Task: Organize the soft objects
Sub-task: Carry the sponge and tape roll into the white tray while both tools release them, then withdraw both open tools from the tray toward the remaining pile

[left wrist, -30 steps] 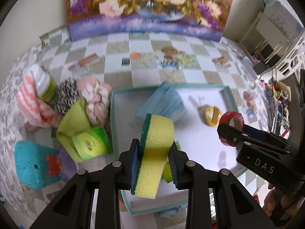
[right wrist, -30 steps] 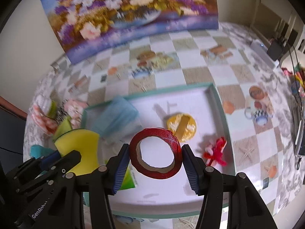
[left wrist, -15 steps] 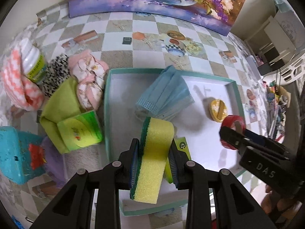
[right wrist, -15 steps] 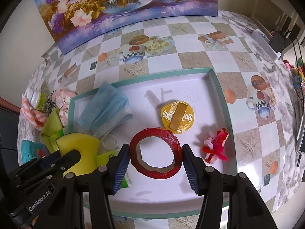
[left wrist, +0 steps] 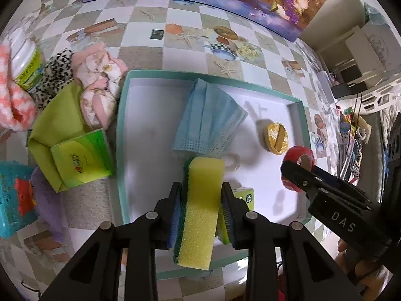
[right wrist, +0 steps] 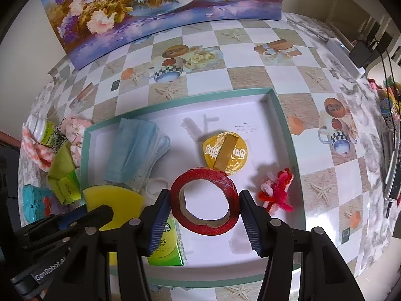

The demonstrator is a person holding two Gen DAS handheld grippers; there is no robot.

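Left gripper [left wrist: 201, 209]: jaws opening, yellow sponge [left wrist: 200, 208] with green scouring side standing on edge between the pads; pads look just at its faces, contact loosening. Sponge hangs over the near part of the teal-rimmed tray [left wrist: 120, 135].

Right gripper [right wrist: 204, 212]: jaws part-way apart, closed on the red tape roll [right wrist: 204, 202], held upright with its hole facing the camera, above the tray floor.

Tray contents: blue face masks [left wrist: 208, 120], folded stack, left of centre, just beyond the sponge; yellow foil disc [right wrist: 225, 153] with a tan band, centre; red and pink pipe-cleaner tangle [right wrist: 275, 193] near the right wall; green tissue pack [right wrist: 166, 245] at the near edge, below the right gripper's left finger.

Outside the tray, left side: green cloth [left wrist: 57, 120], second green tissue pack [left wrist: 81, 159] lying on it, pink floral fabric [left wrist: 100, 85], leopard-print fabric [left wrist: 56, 75], white bottle [left wrist: 23, 60], turquoise item [left wrist: 15, 198].

Table: checked cloth [right wrist: 208, 85]; flower painting [right wrist: 160, 7] propped at the back.
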